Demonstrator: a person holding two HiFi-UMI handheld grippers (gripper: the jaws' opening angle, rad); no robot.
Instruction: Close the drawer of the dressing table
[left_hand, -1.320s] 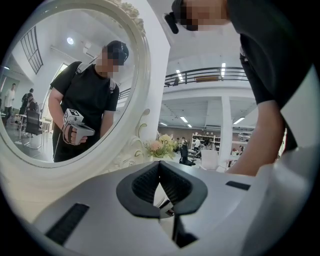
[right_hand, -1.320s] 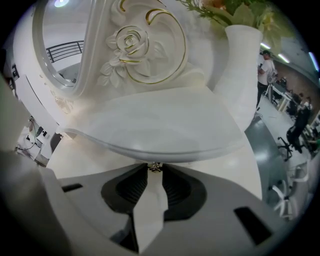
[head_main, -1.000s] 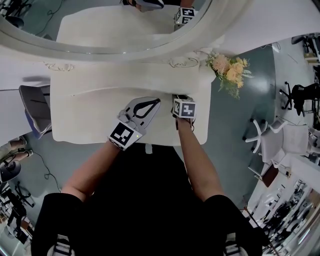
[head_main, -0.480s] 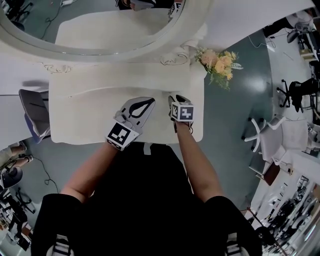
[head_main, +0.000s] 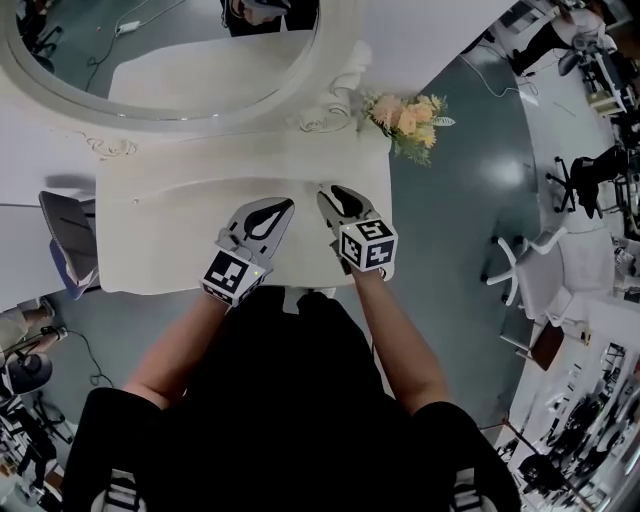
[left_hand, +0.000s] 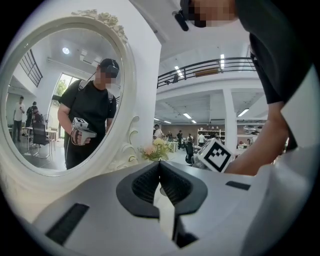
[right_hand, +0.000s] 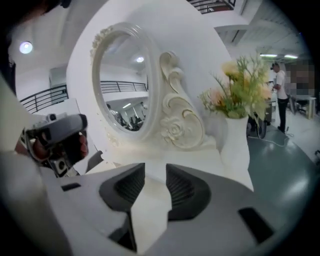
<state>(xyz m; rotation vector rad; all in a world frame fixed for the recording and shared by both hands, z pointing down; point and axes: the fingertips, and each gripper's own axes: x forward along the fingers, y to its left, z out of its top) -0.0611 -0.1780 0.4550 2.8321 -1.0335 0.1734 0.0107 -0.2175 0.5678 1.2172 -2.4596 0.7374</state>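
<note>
The white dressing table fills the head view, its top bare and its front edge by my body. No open drawer shows; only a small pale piece peeks out under the front edge between my arms. My left gripper hovers over the top near the front, jaws shut with the tips touching and nothing in them. Beside it, my right gripper is raised over the top and points toward the mirror. Its jaws stand open and empty.
An oval mirror in a carved white frame stands at the back of the table. A bunch of yellow and pink flowers sits at the back right corner. A grey chair stands left of the table, and office chairs on the floor to the right.
The right gripper has come up from the table's front edge, tipped from pointing down to pointing at the mirror, and its fingers now show. The left gripper has shifted only slightly.
</note>
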